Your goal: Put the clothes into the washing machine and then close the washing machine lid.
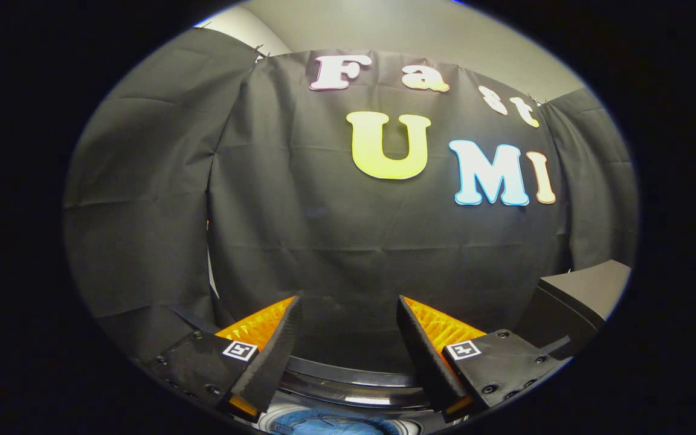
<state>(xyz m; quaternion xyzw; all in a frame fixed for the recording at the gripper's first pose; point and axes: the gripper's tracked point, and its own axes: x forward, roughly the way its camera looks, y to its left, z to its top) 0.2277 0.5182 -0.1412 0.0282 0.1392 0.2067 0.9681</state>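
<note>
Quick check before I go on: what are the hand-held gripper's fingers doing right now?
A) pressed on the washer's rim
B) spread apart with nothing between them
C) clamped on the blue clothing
B: the hand-held gripper has its fingers spread apart with only black cloth showing through the gap, while the blue clothing lies below them inside the washing machine's rim.

The tongs (348,314) sit above the washing machine's round opening (354,386), their two fingers (275,344) spread apart with nothing between them. The rim of the opening curves across below and between the fingers. Inside the opening, beneath the gap between the fingers and nearer than the rim, lies the clothes (330,424) bundle. Beyond the rim and straight ahead of the fingers hangs the booth wall (348,241), with side panels to the left and right. Right of the right finger, in front of the wall, stands the raised washing machine lid (577,296).
</note>
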